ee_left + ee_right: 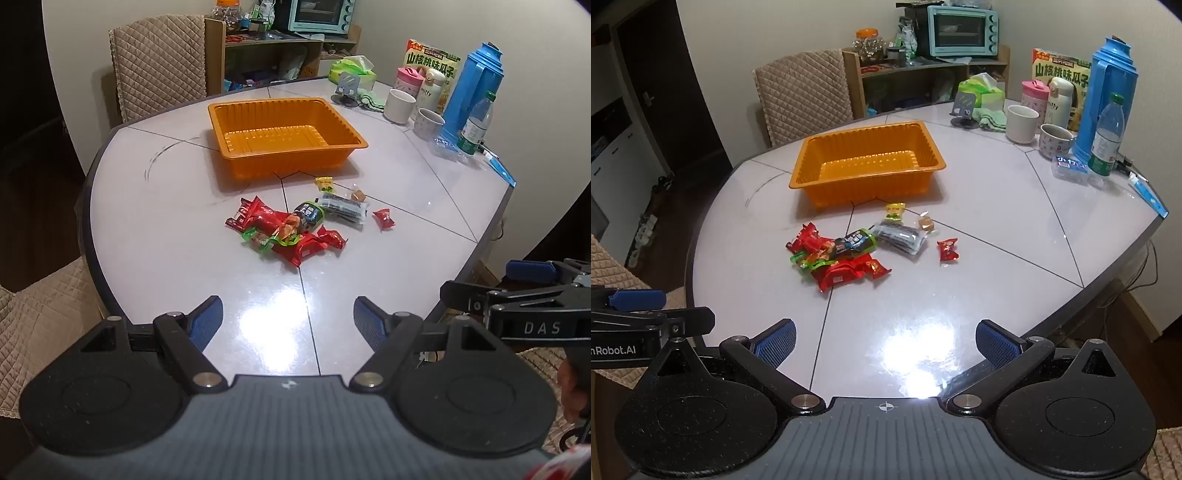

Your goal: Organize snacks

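Orange plastic tray [868,162] sits empty mid-table, long axis running left to right across both views, open side up. Snack packets [842,254] lie heaped just in front of it on the pale table [997,258]; one red candy [948,250] apart to the right. Legible: "miffy" on a white flask [1059,103], "山核桃味瓜子" on a box [1062,72], "DAS" on the right gripper [885,338]. Left gripper [288,317] and right both gape apart, holding nothing, above the near edge.
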Motion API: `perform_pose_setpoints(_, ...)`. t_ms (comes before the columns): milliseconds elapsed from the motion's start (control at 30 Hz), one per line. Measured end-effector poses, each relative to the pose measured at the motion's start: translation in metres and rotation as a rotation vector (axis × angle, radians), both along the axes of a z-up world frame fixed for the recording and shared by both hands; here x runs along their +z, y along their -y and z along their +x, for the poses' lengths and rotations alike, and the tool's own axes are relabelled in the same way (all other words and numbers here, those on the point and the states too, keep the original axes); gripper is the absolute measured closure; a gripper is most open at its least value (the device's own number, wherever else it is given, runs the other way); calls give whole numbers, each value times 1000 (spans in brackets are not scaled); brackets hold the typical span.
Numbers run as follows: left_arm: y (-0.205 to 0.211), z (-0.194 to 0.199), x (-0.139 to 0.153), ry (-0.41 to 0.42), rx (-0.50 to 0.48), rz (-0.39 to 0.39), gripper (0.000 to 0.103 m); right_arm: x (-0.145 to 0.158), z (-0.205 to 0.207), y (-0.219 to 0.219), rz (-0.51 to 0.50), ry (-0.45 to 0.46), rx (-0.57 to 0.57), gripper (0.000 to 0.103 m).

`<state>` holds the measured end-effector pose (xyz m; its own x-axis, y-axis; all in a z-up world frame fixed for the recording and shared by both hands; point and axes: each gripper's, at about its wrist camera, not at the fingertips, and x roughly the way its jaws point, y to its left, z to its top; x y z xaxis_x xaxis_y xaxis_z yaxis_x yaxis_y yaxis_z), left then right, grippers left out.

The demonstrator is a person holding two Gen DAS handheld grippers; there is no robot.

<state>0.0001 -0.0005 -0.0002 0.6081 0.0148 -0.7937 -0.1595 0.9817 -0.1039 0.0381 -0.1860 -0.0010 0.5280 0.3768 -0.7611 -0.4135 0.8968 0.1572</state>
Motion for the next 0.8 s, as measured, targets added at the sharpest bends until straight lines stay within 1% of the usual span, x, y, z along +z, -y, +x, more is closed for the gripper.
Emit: perform_pose_setpoints(800, 3, -1, -2, 5, 0, -4, 27, 0, 0, 3, 9, 1, -1, 0)
